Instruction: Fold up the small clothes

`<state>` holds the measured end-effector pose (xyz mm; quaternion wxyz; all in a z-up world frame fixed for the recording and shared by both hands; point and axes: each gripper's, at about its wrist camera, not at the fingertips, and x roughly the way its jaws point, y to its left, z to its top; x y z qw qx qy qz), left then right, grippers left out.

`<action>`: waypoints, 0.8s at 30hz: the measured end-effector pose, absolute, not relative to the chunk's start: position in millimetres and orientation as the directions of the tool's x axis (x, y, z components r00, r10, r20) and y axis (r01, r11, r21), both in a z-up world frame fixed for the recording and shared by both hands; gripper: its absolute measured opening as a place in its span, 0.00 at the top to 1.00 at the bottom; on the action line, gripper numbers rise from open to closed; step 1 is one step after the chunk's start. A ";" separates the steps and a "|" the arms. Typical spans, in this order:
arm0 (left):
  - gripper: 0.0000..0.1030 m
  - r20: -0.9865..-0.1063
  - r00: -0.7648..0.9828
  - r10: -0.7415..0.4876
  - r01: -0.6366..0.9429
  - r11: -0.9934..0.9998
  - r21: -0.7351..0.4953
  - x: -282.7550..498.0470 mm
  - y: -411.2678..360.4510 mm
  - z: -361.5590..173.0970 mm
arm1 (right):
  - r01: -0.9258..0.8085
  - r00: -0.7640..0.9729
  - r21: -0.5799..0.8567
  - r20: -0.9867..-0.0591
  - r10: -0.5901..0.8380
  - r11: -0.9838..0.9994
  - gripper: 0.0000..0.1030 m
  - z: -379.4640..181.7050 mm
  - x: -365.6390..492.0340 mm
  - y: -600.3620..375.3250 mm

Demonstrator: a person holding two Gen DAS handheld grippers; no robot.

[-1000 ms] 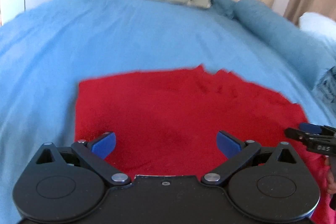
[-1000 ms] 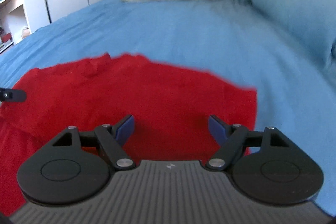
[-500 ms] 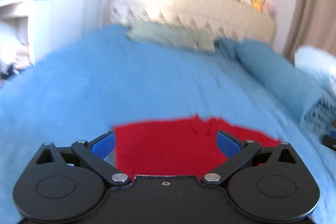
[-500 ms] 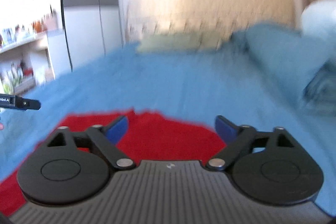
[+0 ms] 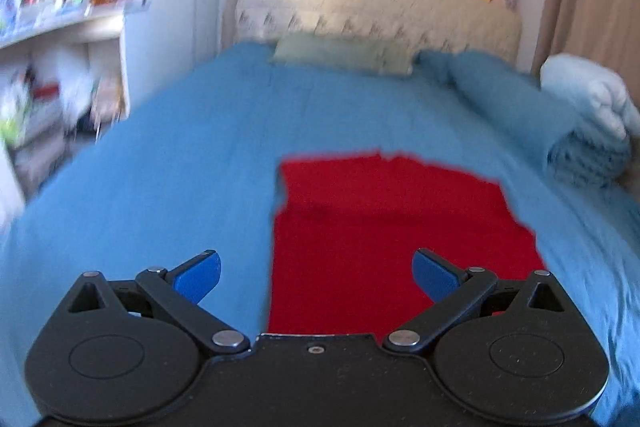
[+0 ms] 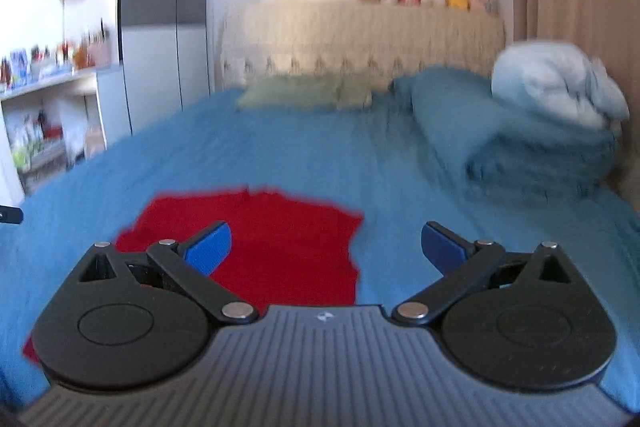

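— Left wrist view: the left gripper (image 5: 316, 273) gapes wide, holding nothing, above the red garment (image 5: 384, 227).

— And the right gripper (image 6: 326, 247)?

— Wide too, empty; its jaws just finished opening. Both sit higher and farther back than earlier. The garment lies flat, folded square, on the blue bedspread (image 5: 180, 167).

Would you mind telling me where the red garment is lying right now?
The red garment lies flat on the blue bedspread, right of centre in the left wrist view, left of centre in the right wrist view, nearer than the green pillow.
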<state>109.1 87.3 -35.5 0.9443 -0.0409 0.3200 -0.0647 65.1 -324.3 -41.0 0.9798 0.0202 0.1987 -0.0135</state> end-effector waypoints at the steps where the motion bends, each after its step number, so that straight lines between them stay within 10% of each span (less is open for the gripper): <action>1: 0.00 -0.623 0.766 -0.159 0.086 0.986 -0.146 100.9 91.5 -47.5 | 0.041 0.908 0.044 -0.420 -0.018 0.998 0.00 -51.7 56.1 -323.8; 8: 0.11 -0.731 0.652 -0.202 -0.019 0.959 -0.282 70.8 112.7 -128.0 | 0.123 0.792 0.129 -0.610 -0.019 0.984 0.00 -126.5 18.1 -310.8; 24: 0.41 -0.737 0.642 -0.211 0.058 0.972 -0.227 67.0 92.0 -163.0 | 0.240 0.712 0.174 -0.701 -0.051 0.955 0.09 -213.0 24.3 -310.7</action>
